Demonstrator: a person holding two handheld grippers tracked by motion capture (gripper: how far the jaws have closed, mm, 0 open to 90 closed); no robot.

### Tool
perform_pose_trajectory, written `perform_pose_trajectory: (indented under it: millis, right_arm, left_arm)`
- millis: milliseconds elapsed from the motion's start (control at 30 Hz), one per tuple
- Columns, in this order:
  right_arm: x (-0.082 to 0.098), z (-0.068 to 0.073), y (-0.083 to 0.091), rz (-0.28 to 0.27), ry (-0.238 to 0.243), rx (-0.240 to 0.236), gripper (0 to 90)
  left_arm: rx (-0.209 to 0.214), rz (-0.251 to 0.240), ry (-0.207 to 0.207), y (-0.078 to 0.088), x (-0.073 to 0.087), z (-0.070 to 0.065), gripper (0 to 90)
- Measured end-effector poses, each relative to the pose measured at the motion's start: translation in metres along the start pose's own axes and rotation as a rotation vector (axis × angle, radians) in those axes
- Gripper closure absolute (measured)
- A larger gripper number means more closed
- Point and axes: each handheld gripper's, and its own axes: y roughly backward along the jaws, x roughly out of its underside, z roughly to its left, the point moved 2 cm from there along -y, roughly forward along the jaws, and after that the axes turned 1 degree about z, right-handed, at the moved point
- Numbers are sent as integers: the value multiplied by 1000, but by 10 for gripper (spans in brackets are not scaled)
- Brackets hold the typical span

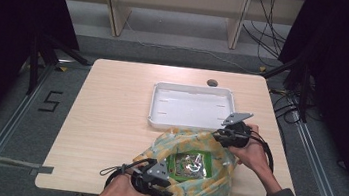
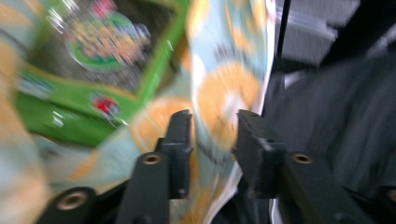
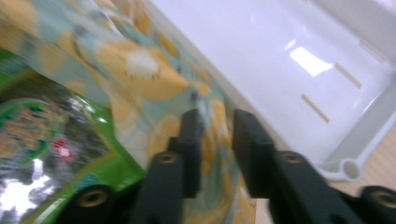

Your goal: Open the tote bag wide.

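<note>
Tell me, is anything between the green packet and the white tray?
Yes. The green packet lies inside the patterned bag, and the bag's far wall rises between it and the white tray. Both grippers are at the bag's edges.

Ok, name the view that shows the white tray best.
The high view: the whole white tray lies in frame beyond the patterned cloth. The right gripper view catches one blurred corner of it. The left gripper view faces the cloth and the green packet.

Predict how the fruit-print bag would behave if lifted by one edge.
The bag looks thin and crumpled, so it would probably sag and fold. The green packet lying on it might slide off, since its surface looks glossy.
</note>
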Motion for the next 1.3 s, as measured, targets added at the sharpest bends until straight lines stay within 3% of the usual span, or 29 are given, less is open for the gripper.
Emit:
perform_pose_trajectory:
  millis: [33,100,200,233,267,367,400,433,500,600,633,733,800,867,900,933,1000,1200,1267,1300]
  right_arm:
    - [-3,4,7,-39,-20,-13,623]
    - [-7,11,18,-92,1,-81,592]
    - [-11,26,31,-115,61,-173,573]
    - [-11,32,31,-98,76,-213,564]
    - [-11,36,30,-92,99,-224,558]
    - [-12,49,19,-29,156,-295,497]
    - [-11,52,15,-22,161,-287,490]
    - [-10,53,11,-4,154,-301,484]
    - [-10,55,4,12,183,-326,482]
    - [-11,55,-4,38,183,-338,472]
    - [-11,57,-8,45,198,-352,470]
    - [-10,61,-17,78,219,-367,467]
    - [-10,62,-22,97,235,-374,463]
    - [-11,64,-27,115,229,-369,458]
    - [-11,64,-28,122,214,-360,458]
    - [-12,62,-32,113,242,-360,458]
    - [-12,61,-36,131,213,-354,456]
    - [-12,54,-46,141,188,-336,453]
    - [-12,51,-48,144,188,-327,453]
    - [-12,51,-49,147,174,-325,450]
  left_arm:
    - [-1,-30,14,3,-3,-1,592]
    - [-22,-65,21,7,-7,-1,570]
    - [-45,-81,48,7,-9,-1,570]
    - [-51,-76,40,7,-9,-1,570]
    - [-56,-85,59,5,-9,-2,573]
    - [-72,-58,36,-1,-10,1,598]
    - [-74,-57,61,-4,-10,0,612]
    - [-77,-50,55,-6,-10,0,637]
    - [-80,-57,65,-10,-10,1,674]
    - [-104,-51,58,-12,-10,2,773]
    - [-115,-35,19,-12,-10,4,810]
    - [-124,-24,20,-15,-10,4,888]
    - [-123,-16,36,-18,-10,4,894]
    - [-122,-2,11,-19,-10,5,895]
    - [-123,-9,39,-20,-10,4,895]
    - [-120,-7,38,-20,-10,5,895]
    - [-118,-8,44,-21,-10,5,895]
    - [-119,-4,40,-23,-8,6,892]
    - [-119,-11,73,-25,-7,6,892]
    - [-123,-11,63,-25,-7,7,891]
